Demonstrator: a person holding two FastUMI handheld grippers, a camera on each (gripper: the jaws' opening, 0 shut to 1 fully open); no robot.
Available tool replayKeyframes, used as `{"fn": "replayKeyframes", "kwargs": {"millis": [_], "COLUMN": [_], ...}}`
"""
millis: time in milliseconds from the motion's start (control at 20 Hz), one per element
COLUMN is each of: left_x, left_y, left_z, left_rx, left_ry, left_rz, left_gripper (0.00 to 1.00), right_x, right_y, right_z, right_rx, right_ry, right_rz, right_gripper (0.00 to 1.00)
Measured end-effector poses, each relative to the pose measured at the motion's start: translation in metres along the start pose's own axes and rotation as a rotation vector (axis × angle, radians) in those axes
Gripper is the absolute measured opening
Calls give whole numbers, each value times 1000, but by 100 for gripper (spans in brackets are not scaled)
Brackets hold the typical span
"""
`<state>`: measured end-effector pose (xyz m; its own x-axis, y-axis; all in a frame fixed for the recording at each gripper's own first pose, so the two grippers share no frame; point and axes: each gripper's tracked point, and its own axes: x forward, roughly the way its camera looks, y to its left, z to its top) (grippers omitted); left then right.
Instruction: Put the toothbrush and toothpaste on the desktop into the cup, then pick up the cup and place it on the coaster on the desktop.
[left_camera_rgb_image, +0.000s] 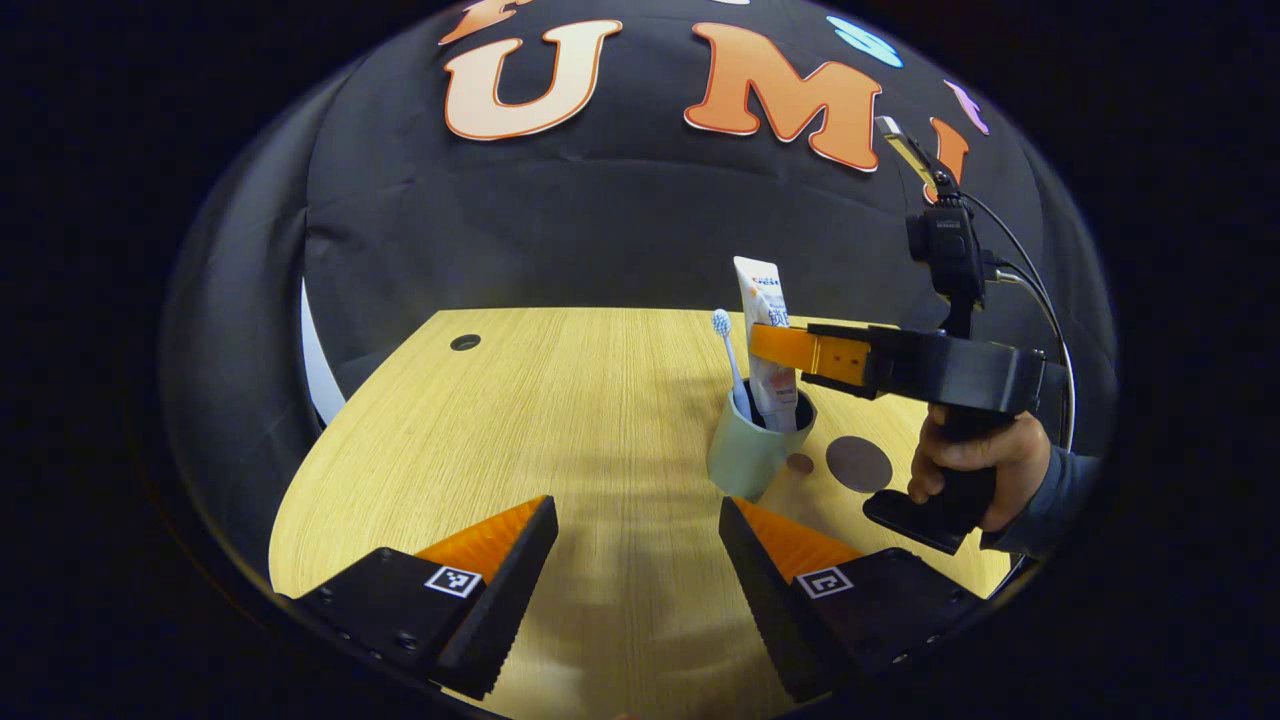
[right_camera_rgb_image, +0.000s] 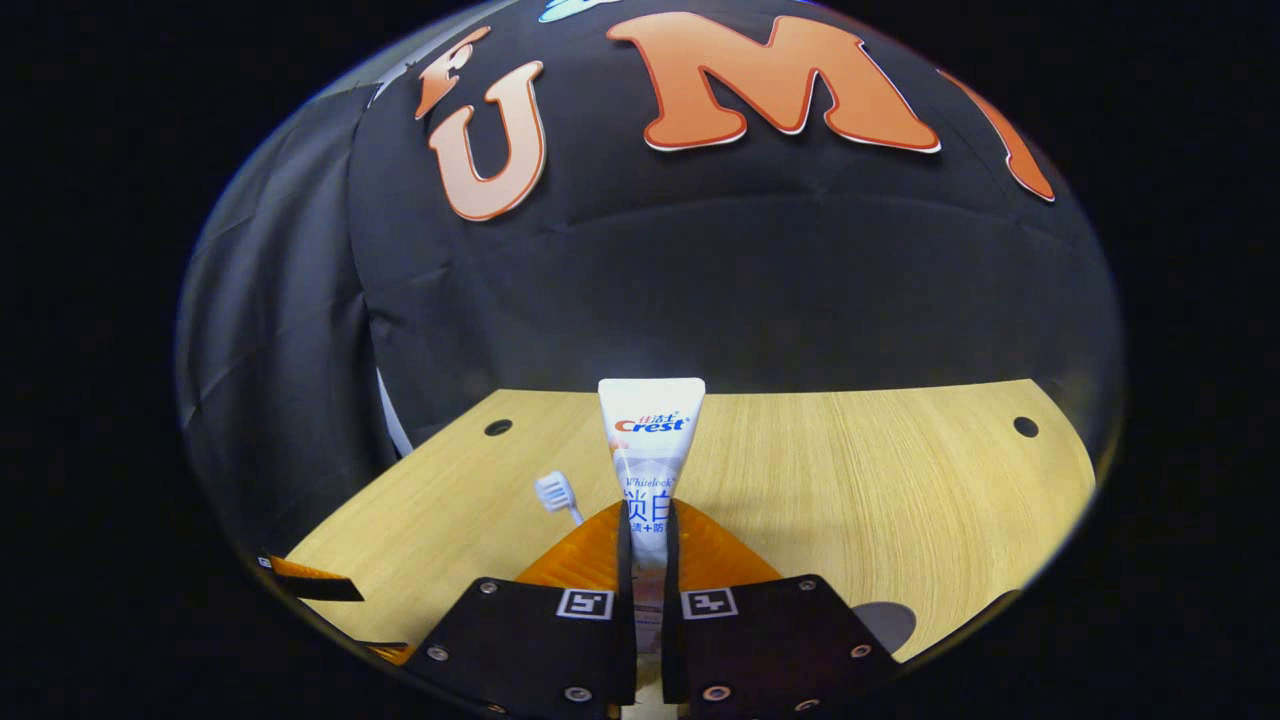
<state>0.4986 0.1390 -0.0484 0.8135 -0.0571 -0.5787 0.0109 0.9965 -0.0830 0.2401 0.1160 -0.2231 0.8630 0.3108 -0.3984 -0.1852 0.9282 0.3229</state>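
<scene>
Left gripper view, cup (left_camera_rgb_image: 745, 455) holding toothbrush (left_camera_rgb_image: 728, 355), toothpaste (left_camera_rgb_image: 765, 335)

Green cup (left_camera_rgb_image: 745, 455), brown coaster (left_camera_rgb_image: 858, 463) (wood-grain desktop (left_camera_rgb_image: 560, 400)).

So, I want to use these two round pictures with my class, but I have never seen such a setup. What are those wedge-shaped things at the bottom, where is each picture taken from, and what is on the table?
There is no robot here. A person holds a handheld two-finger gripper in each hand, and each carries a camera looking forward along its own fingers. Those fingers are the wedges at the bottom.

In the left gripper view, the left gripper is open over the wooden desktop. Farther off you see the other gripper in the person's hand.

In the right gripper view, the right gripper is shut on the toothpaste.

On the desktop stands a pale green cup with the toothbrush and the toothpaste in it. Beside it lies a round dark coaster, apart from the cup.
</scene>
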Motion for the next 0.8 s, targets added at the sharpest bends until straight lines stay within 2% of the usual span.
{"fn": "replayKeyframes", "kwargs": {"millis": [250, 300, 350, 450, 600, 800], "left_x": [1, 2, 2, 2, 4, 5], "left_y": [-2, -3, -3, -5, -9, -17], "left_z": [-3, -3, -3, -3, 0, 5], "left_rx": [1, 5, 8, 10, 18, 33], "left_ry": [7, 8, 9, 9, 4, -4], "left_rz": [-15, -21, -27, -39, -57, -76], "left_gripper": [98, 98, 98, 98, 98, 98], "right_x": [-6, -10, -13, -20, -31, -53], "right_y": [-3, -6, -8, -12, -21, -34], "right_z": [-1, 5, 11, 23, 28, 40], "right_rx": [55, 61, 68, 79, 82, 80], "right_ry": [32, 20, 6, -21, -31, -47], "right_rz": [4, -4, -12, -20, -37, -68], "right_gripper": [24, 21, 31, 39, 55, 66]}}
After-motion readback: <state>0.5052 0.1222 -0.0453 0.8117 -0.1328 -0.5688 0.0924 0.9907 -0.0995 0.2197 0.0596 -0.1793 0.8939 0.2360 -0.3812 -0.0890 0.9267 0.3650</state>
